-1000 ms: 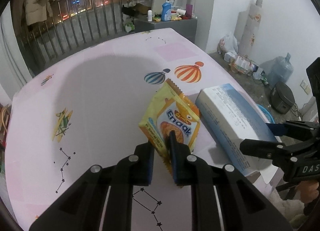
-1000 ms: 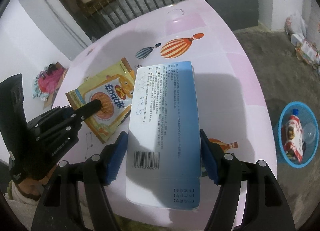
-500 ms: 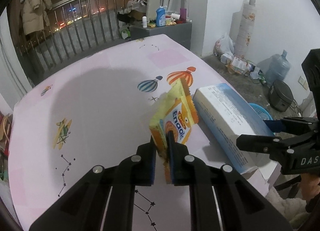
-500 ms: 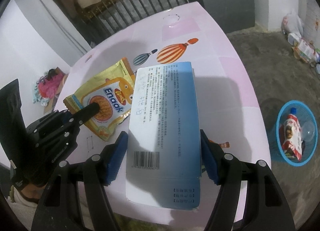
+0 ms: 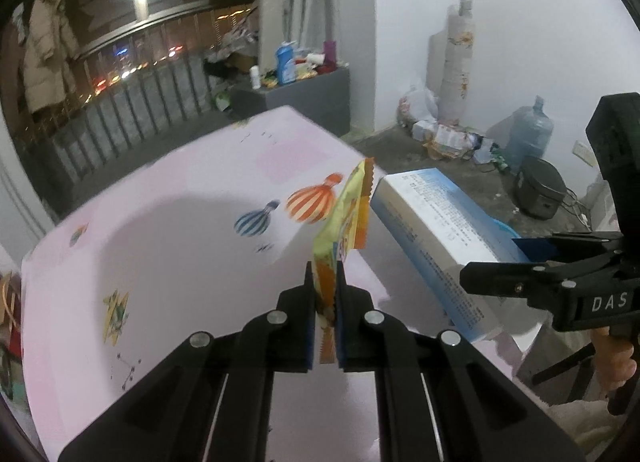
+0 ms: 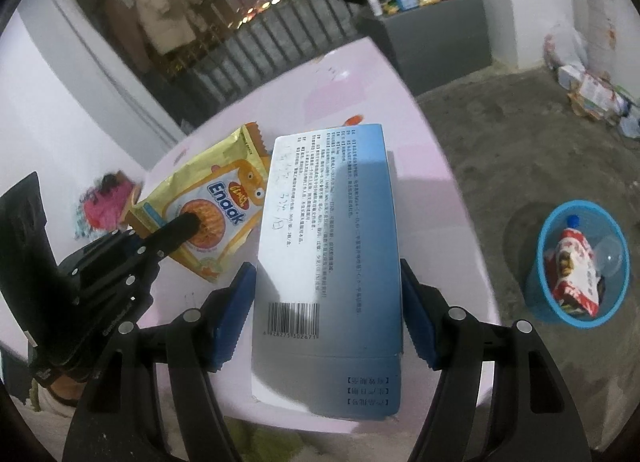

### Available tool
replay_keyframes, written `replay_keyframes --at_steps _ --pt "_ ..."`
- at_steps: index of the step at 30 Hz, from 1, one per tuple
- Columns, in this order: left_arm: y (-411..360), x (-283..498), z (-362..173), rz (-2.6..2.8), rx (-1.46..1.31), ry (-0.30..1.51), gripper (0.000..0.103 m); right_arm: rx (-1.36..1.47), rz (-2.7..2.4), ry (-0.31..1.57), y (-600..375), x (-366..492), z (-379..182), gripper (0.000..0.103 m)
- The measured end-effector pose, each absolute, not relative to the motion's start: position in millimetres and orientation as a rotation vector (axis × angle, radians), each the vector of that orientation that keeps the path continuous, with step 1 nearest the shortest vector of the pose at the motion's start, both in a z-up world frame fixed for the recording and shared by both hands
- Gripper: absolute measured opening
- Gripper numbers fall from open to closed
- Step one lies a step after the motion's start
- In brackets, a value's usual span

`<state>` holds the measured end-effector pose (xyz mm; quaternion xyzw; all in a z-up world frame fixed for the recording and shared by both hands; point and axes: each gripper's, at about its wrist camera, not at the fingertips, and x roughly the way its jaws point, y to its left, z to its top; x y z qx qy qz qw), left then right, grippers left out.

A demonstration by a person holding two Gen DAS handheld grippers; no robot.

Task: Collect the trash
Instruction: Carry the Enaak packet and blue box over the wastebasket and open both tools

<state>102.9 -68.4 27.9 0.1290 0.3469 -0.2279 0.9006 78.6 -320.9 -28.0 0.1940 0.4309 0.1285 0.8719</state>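
Both tools' items (image 5: 347, 218) (image 6: 328, 246) point lengthwise away

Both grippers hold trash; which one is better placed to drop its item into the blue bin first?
Right, probably. The right gripper holds the blue-white box on the table's bin side; the blue bin lies on the floor to its right. The left gripper, holding the snack packet, sits farther away.

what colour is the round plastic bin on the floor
Bright blue; the round plastic bin shows best in the right wrist view.
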Motion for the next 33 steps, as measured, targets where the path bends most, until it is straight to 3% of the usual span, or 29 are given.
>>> replay_keyframes --at_steps 7,14,21,29,30,31,33 --pt "-116.0 112.4 49.3 -0.621 0.239 0.698 0.007 0.486 0.119 0.813 -385.5 52.4 -16.2 0.065" --pt "-210.7 153.3 45.8 -0.840 0.179 0.842 0.007 0.654 -0.211 0.735 -502.7 -1.7 -31.2 0.065" --pt "-334.2 176.1 -12.1 -0.975 0.236 1.090 0.007 0.851 -0.370 0.806 -575.6 -23.7 -92.8 0.065" --pt "-436.7 194.2 -58.1 -1.022 0.299 1.154 0.010 0.989 -0.336 0.868 -619.4 21.7 -140.1 0.071" --pt "-445.4 197.7 -62.0 -1.030 0.285 1.157 0.021 1.007 -0.341 0.861 -627.4 28.4 -147.2 0.072" --pt "-459.6 205.7 -73.3 -1.039 0.254 1.189 0.045 1.017 -0.340 0.863 -635.0 35.5 -156.9 0.073" --pt "-472.5 214.9 -89.2 -1.023 0.242 1.234 0.063 1.050 -0.382 0.886 -649.4 40.8 -176.3 0.074"
